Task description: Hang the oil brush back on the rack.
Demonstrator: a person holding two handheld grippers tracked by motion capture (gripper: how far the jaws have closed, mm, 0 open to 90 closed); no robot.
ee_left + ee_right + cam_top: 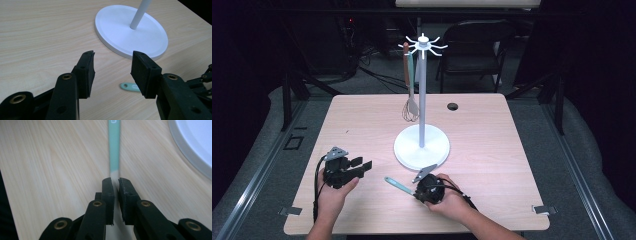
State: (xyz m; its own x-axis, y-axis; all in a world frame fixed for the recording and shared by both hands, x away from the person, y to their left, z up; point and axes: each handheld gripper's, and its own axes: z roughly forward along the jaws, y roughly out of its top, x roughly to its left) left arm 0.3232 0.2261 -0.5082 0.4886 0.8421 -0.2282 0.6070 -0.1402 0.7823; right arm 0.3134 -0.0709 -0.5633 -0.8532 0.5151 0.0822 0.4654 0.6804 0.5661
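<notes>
Got my right gripper (413, 190) clamped on the teal-handled utensil (398, 185) near the rack (422, 145), handle sticking out left so its end can hook on; left gripper (362, 167) idles wide open, empty.

On the table (492, 150), the utensil (398, 185) lies before the stand (422, 145), between both grippers.

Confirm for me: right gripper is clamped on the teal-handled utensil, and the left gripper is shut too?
Not quite. The right gripper is clamped on the teal-handled utensil, but the left gripper is open, its jaws spread with nothing between them, as the left gripper view shows.
</notes>
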